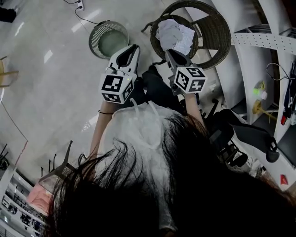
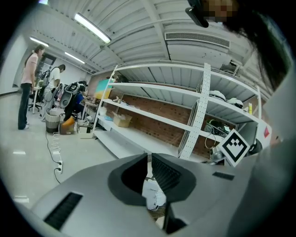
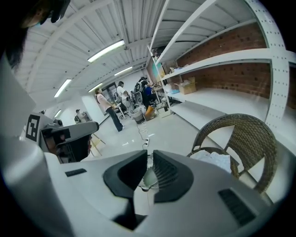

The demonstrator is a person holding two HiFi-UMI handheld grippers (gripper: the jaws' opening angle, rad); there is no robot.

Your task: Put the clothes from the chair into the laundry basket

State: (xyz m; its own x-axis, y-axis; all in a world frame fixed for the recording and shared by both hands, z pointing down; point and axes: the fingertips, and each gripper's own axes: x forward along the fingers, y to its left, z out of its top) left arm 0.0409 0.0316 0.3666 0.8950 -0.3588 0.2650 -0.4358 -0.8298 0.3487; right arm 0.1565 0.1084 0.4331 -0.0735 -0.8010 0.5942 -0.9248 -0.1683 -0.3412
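A heap of white clothes (image 1: pixel 175 34) lies on the seat of a round wicker chair (image 1: pixel 217 32) at the top of the head view. A round slatted laundry basket (image 1: pixel 108 39) stands on the floor to the chair's left. My left gripper (image 1: pixel 134 47) is shut and empty, between basket and chair. My right gripper (image 1: pixel 169 52) is shut and empty, its tips just short of the clothes. In the left gripper view the clothes (image 2: pixel 153 194) show below the shut jaws of that gripper (image 2: pixel 148 157). The right gripper view has chair (image 3: pixel 249 134) and clothes (image 3: pixel 212 159) to the right of its gripper (image 3: pixel 148 155).
White metal shelving (image 1: pixel 259 41) runs along the right, close behind the wicker chair. A black office chair (image 1: pixel 240 134) stands at my right side. A power strip and cable (image 1: pixel 81 5) lie on the floor beyond the basket. People (image 3: pixel 104 109) stand far off across the room.
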